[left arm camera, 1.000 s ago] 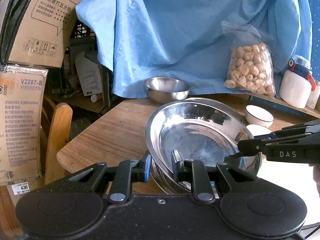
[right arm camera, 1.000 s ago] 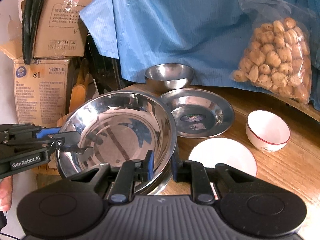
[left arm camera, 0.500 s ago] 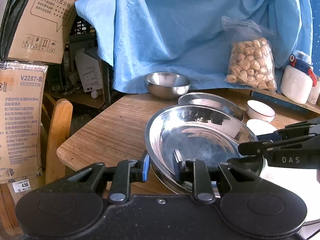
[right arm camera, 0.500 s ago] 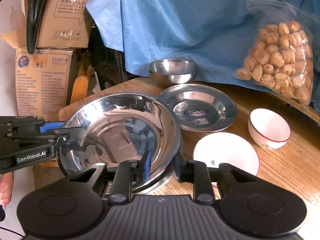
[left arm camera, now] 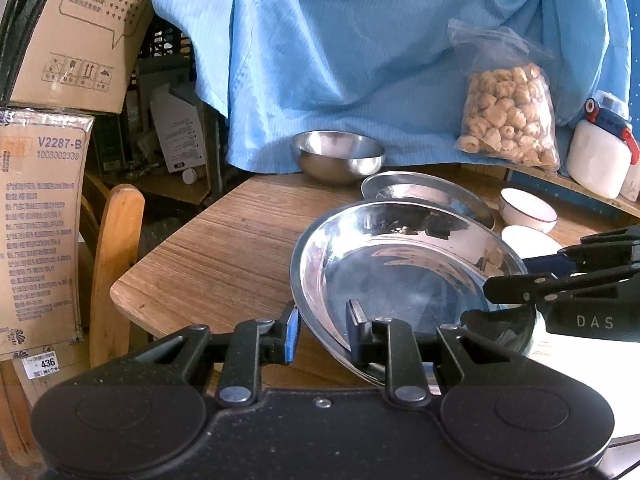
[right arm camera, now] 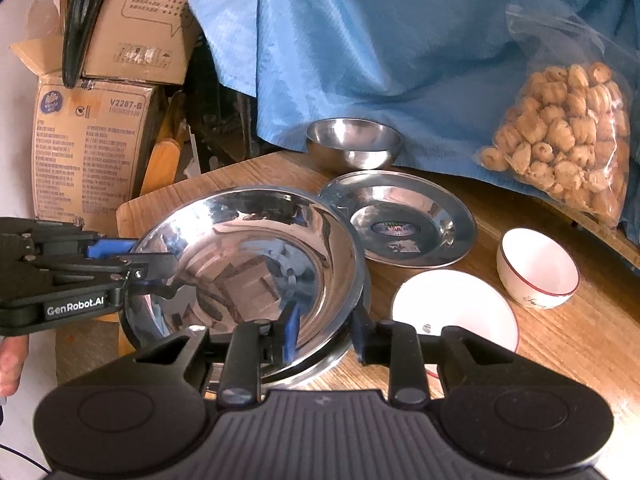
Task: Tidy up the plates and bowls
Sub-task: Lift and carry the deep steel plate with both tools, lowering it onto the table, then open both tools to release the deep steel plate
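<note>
A large steel basin (left arm camera: 404, 276) (right arm camera: 248, 256) sits on the wooden table (left arm camera: 224, 248), seemingly on a second steel rim just below it. My left gripper (left arm camera: 322, 330) straddles its near-left rim, jaws apart. My right gripper (right arm camera: 324, 332) straddles the opposite rim, jaws apart too. Behind lie a flat steel plate (right arm camera: 400, 220), a steel bowl (right arm camera: 354, 142), a white plate (right arm camera: 452, 312) and a small white red-rimmed bowl (right arm camera: 538, 266).
A blue cloth (left arm camera: 380, 60) hangs behind the table. A bag of dried snacks (right arm camera: 560, 144) and a white jar (left arm camera: 600, 156) stand at the back right. Cardboard boxes (left arm camera: 40, 220) and a wooden chair (left arm camera: 116, 264) stand beyond the table's left edge.
The basin has come down from a raised tilt to rest low on the table. Both grippers' jaws have widened around its rim.
</note>
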### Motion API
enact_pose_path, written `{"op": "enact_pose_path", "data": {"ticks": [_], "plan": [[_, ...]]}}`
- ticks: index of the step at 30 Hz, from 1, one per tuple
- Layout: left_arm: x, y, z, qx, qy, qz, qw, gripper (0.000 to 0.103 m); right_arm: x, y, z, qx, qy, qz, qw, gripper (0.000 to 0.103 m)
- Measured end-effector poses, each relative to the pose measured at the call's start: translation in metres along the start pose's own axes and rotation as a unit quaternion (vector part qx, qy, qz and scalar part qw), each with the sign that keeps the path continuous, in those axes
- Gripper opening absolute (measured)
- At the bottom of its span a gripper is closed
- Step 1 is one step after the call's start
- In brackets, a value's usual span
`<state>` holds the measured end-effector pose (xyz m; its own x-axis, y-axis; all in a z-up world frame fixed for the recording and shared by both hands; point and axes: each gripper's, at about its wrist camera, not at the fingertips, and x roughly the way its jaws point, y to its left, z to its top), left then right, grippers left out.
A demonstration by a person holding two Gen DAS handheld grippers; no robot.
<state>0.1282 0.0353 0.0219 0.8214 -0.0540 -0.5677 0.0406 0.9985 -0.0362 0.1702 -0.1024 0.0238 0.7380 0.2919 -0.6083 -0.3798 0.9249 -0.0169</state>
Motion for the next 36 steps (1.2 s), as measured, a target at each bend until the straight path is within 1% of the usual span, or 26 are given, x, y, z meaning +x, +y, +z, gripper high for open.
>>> {"op": "enact_pose_path", "data": {"ticks": [5,12,14,16,17,18,19,20,21,22,23,24,25,26,27,28,29,31,36], "plan": [[0.002,0.001,0.0,-0.003,0.003,-0.003,1.0,0.027,0.0,0.003,-0.002,-0.011,-0.004,-0.007,1.0,0.032],[0.007,-0.001,-0.001,0.0,0.006,-0.001,1.0,0.027,0.003,0.008,-0.005,-0.039,-0.015,-0.03,0.999,0.033],[0.007,0.0,-0.001,0.001,0.002,0.0,1.0,0.027,0.004,0.007,-0.005,-0.042,-0.017,-0.032,0.998,0.034],[0.006,0.001,0.0,0.001,-0.003,0.001,1.0,0.032,0.005,0.006,-0.006,-0.042,-0.02,-0.029,0.998,0.034],[0.004,0.001,0.001,0.0,-0.007,0.002,1.0,0.036,0.005,0.005,-0.006,-0.044,-0.021,-0.028,0.998,0.034],[0.003,0.002,0.003,-0.002,-0.013,0.002,0.9999,0.042,0.005,0.005,-0.006,-0.045,-0.021,-0.029,0.998,0.036],[0.001,0.002,0.004,-0.004,-0.018,0.003,0.9998,0.046,0.005,0.005,-0.007,-0.046,-0.022,-0.029,0.998,0.039],[0.0,0.003,0.006,-0.005,-0.024,0.005,0.9997,0.056,0.005,0.005,-0.008,-0.049,-0.026,-0.03,0.998,0.043],[-0.001,0.004,0.008,-0.006,-0.03,0.009,0.9995,0.069,0.004,0.004,-0.008,-0.051,-0.032,-0.029,0.998,0.049],[-0.002,0.004,0.009,-0.006,-0.037,0.012,0.9992,0.075,0.002,0.004,-0.008,-0.052,-0.038,-0.024,0.998,0.052],[-0.002,0.004,0.012,-0.005,-0.044,0.015,0.9989,0.083,0.0,0.004,-0.008,-0.052,-0.042,-0.02,0.998,0.057],[-0.002,0.005,0.015,-0.003,-0.051,0.018,0.9985,0.086,-0.002,0.004,-0.007,-0.053,-0.048,-0.023,0.997,0.07],[-0.002,0.005,0.018,-0.003,-0.057,0.021,0.9981,0.087,-0.004,0.005,-0.007,-0.057,-0.057,-0.031,0.996,0.078],[-0.001,0.006,0.022,-0.002,-0.065,0.022,0.9976,0.091,-0.006,0.004,-0.007,-0.064,-0.067,-0.039,0.995,0.08],[0.0,0.007,0.025,-0.003,-0.071,0.021,0.9973,0.098,-0.008,0.003,-0.006,-0.071,-0.076,-0.048,0.993,0.083],[0.001,0.007,0.029,-0.004,-0.078,0.02,0.9968,0.102,-0.009,0.002,-0.005,-0.074,-0.082,-0.054,0.992,0.086],[0.003,0.008,0.033,-0.006,-0.085,0.017,0.9962,0.102,-0.009,-0.001,-0.004,-0.073,-0.089,-0.06,0.992,0.088],[0.008,0.008,0.042,-0.005,-0.089,0.007,0.996,0.102,-0.01,-0.009,0.0,-0.063,-0.096,-0.07,0.991,0.09],[0.033,0.002,0.061,0.014,-0.07,-0.018,0.9973,0.102,-0.009,-0.037,0.007,-0.015,-0.101,-0.083,0.991,0.095]]}}
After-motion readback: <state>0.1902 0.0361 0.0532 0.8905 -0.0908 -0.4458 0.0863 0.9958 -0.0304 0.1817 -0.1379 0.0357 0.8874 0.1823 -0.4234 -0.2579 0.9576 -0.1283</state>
